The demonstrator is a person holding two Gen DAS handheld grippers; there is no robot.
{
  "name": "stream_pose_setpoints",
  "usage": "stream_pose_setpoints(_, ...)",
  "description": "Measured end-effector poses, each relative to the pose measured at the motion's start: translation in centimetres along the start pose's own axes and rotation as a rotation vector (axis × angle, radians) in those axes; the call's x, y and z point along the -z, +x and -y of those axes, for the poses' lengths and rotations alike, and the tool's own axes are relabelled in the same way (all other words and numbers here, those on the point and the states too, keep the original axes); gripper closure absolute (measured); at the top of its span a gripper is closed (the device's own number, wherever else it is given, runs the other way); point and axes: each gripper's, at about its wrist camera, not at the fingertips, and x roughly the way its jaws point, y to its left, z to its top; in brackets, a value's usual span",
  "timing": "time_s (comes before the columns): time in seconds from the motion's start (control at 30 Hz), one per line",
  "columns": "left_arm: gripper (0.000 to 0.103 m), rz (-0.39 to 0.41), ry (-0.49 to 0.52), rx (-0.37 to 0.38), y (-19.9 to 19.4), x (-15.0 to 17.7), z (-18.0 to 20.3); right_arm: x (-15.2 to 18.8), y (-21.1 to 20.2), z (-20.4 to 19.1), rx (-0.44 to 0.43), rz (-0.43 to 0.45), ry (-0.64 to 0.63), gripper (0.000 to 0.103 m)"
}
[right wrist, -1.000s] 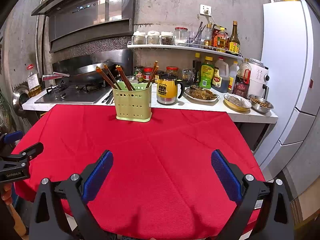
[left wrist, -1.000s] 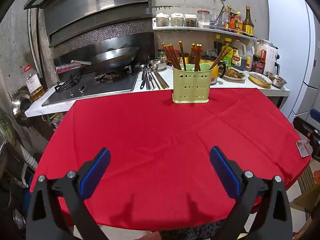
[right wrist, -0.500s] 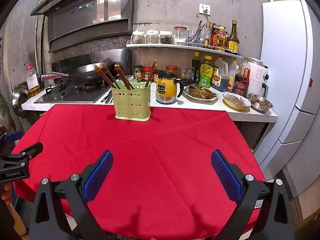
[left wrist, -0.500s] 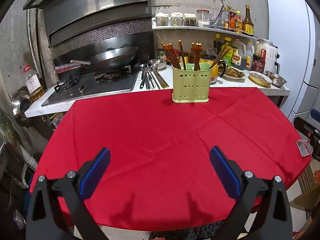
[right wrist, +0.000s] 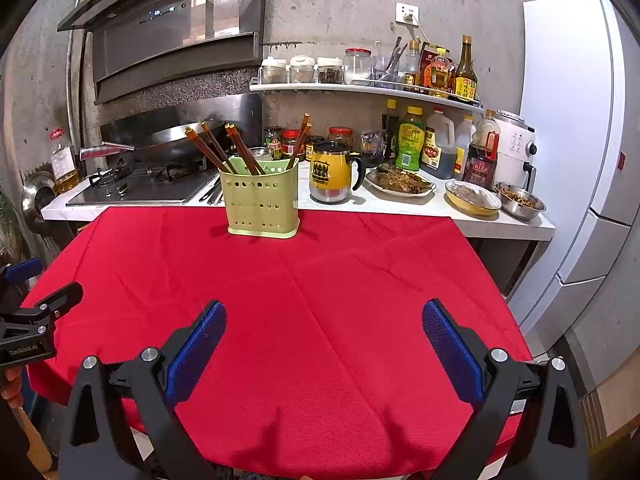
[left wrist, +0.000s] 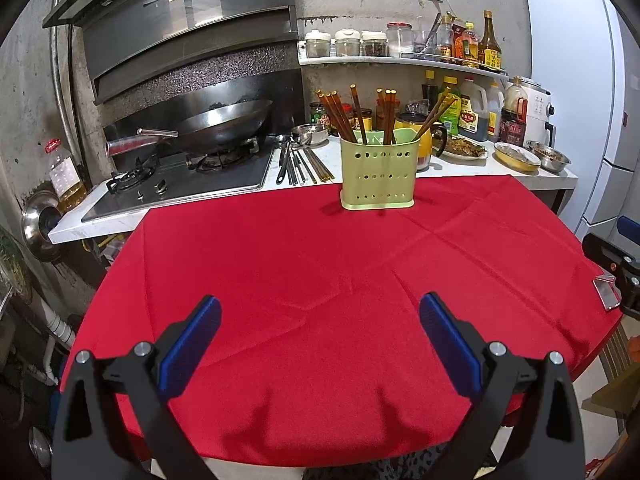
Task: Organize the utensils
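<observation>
A light green perforated utensil holder (left wrist: 378,174) stands at the far edge of the red tablecloth (left wrist: 320,280), holding several brown chopsticks (left wrist: 340,114). It also shows in the right wrist view (right wrist: 262,200). More utensils, spoons and chopsticks (left wrist: 298,160), lie on the white counter left of the holder. My left gripper (left wrist: 320,314) is open and empty, low over the near part of the cloth. My right gripper (right wrist: 324,322) is open and empty, likewise over the near part, far from the holder.
A gas stove with a wok (left wrist: 216,124) is at the back left. A yellow mug (right wrist: 334,178), food dishes (right wrist: 400,184), bottles and a white appliance (right wrist: 514,148) crowd the counter. A white fridge (right wrist: 580,120) stands at the right.
Both views have shifted very slightly; the holder sits a little lower and nearer in frame. Both grippers stay open and empty.
</observation>
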Motion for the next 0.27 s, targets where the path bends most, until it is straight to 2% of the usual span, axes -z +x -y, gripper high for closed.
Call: stream_pose_setpoints(0.27,0.006,-0.027,-0.022,0.001,1.8,-0.1,-0.8,-0.2,1.6,0.7,0.005,-0.015,0.015,0.006)
